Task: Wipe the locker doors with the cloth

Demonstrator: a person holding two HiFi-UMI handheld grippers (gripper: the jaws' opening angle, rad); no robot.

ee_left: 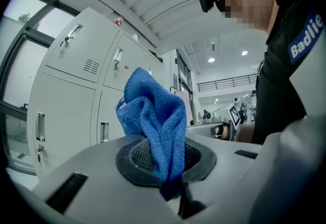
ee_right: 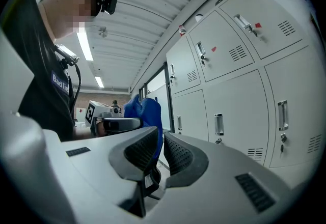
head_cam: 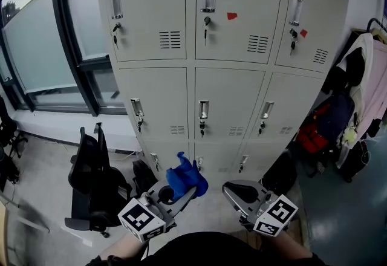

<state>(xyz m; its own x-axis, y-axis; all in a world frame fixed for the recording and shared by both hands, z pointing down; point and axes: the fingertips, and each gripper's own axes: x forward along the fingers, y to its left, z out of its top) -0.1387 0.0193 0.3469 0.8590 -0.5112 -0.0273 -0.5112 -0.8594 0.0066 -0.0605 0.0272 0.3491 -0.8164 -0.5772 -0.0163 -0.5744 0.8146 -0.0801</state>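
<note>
A bank of grey locker doors [head_cam: 230,95] stands in front of me, with handles and keys in the locks. My left gripper [head_cam: 181,195] is low in the head view, held short of the bottom row and shut on a bunched blue cloth [head_cam: 186,180]. In the left gripper view the cloth [ee_left: 153,121] stands up from between the pads of the gripper [ee_left: 165,167]. My right gripper [head_cam: 233,189] is beside it to the right, shut with nothing in it. The right gripper view shows its own jaws [ee_right: 160,149] nearly touching, the cloth [ee_right: 145,111] beyond them and the lockers [ee_right: 239,95] at right.
A black office chair [head_cam: 91,180] stands on the floor to the left, below a large window [head_cam: 54,35]. Jackets and bags [head_cam: 351,101] hang on a rack at the right. Small red stickers [head_cam: 232,16] mark two upper doors.
</note>
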